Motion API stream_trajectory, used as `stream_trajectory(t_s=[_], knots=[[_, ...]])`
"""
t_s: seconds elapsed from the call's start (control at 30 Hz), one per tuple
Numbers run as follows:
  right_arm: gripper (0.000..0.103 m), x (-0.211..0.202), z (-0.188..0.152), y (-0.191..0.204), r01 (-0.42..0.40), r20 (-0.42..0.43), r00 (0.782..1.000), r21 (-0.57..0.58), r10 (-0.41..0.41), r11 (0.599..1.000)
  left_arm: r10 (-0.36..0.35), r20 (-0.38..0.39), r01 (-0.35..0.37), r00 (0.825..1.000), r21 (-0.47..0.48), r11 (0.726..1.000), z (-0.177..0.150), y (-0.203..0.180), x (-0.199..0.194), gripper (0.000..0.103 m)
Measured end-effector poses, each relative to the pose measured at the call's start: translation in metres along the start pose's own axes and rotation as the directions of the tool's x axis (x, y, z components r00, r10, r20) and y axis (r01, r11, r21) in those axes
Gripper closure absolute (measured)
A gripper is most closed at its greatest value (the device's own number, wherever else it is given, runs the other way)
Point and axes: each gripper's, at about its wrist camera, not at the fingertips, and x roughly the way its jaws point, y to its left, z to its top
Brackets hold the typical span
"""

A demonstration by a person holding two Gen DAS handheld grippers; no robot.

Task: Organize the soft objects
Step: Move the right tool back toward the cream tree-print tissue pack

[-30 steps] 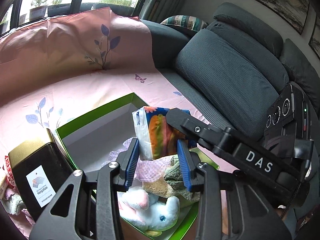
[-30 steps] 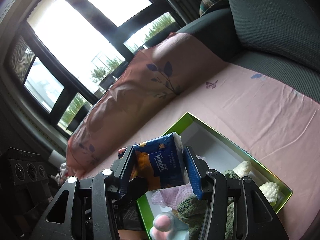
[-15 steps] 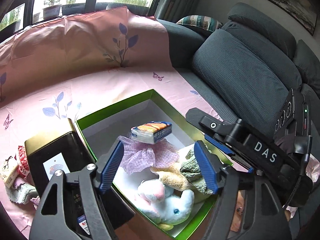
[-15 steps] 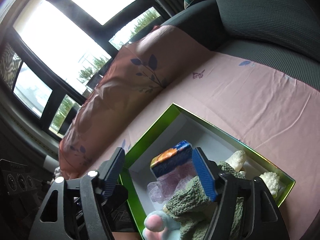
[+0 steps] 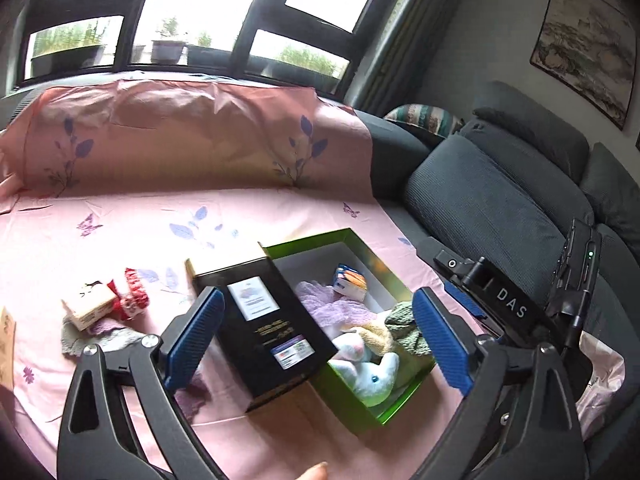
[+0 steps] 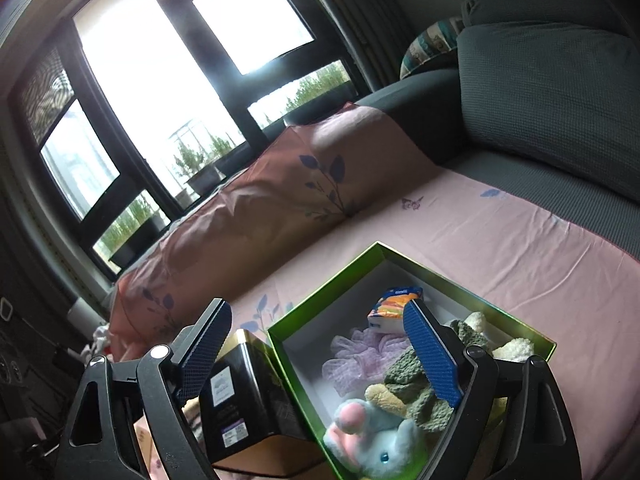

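A blue-and-orange tissue pack (image 5: 350,282) (image 6: 394,306) lies in the far corner of the green box (image 5: 362,246) (image 6: 328,286), on a purple mesh cloth (image 5: 330,308) (image 6: 360,356). The box also holds a white plush toy (image 5: 368,372) (image 6: 376,440) and a green knitted piece (image 5: 404,320) (image 6: 416,384). My left gripper (image 5: 316,296) hangs above and in front of the box, its jaws opening with nothing between them. My right gripper (image 6: 318,308) is over the box's near side, jaws opening and empty; its body (image 5: 492,296) shows at the right of the left wrist view.
A black tin (image 5: 264,328) (image 6: 236,396) leans against the box's left side. On the pink sheet (image 5: 160,220) to the left lie a small cream box (image 5: 88,308), a red-and-white knitted item (image 5: 134,296) and a grey-purple cloth (image 5: 104,336). Grey sofa cushions (image 5: 488,208) stand at the right.
Both grippers opened and let go of the tissue pack, which dropped into the green box. Both drew back and up, and the left view swung left over the sheet.
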Motion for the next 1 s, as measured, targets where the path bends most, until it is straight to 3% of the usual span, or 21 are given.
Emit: stream_trajectory(t_s=[0.07,0.27,0.47,0.57,0.67,0.73,0.9,1.0], knots=[[0.002,0.001,-0.006,0.011,-0.016,-0.010,1.000,-0.031,0.016,0.999,0.044,0.038,-0.042,0.998,-0.033,0.999,-0.006,0.016,-0.022,0.001],[0.001,-0.002,-0.025,0.048,-0.035,-0.030,0.999,-0.131,0.031,0.991,0.184,0.062,-0.177,0.981,-0.106,0.978,-0.027,0.070,-0.076,0.001],[0.001,-0.001,-0.049,0.085,-0.117,-0.090,0.991,-0.205,0.101,0.972,0.360,0.053,-0.350,0.932,-0.135,0.927,-0.059,0.122,-0.110,0.001],[0.001,0.002,-0.067,0.110,-0.155,-0.136,0.983,-0.272,0.121,0.950,0.405,0.033,-0.395,0.914,-0.160,0.904,-0.078,0.150,-0.115,0.001],[0.002,0.012,-0.088,0.135,-0.181,-0.198,0.973,-0.328,0.120,0.927,0.386,0.001,-0.376,0.923,-0.228,0.898,-0.095,0.179,-0.114,0.001],[0.002,0.023,-0.101,0.148,-0.208,-0.255,0.959,-0.323,0.126,0.923,0.382,-0.018,-0.372,0.924,-0.265,0.889,-0.104,0.194,-0.115,0.001],[0.002,0.070,-0.133,0.187,-0.245,-0.440,0.890,-0.244,0.118,0.939,0.473,-0.060,-0.468,0.879,-0.296,0.833,-0.111,0.213,-0.118,0.002],[0.002,0.105,-0.153,0.213,-0.222,-0.511,0.856,-0.226,0.078,0.948,0.481,-0.072,-0.477,0.874,-0.317,0.819,-0.112,0.221,-0.123,0.002]])
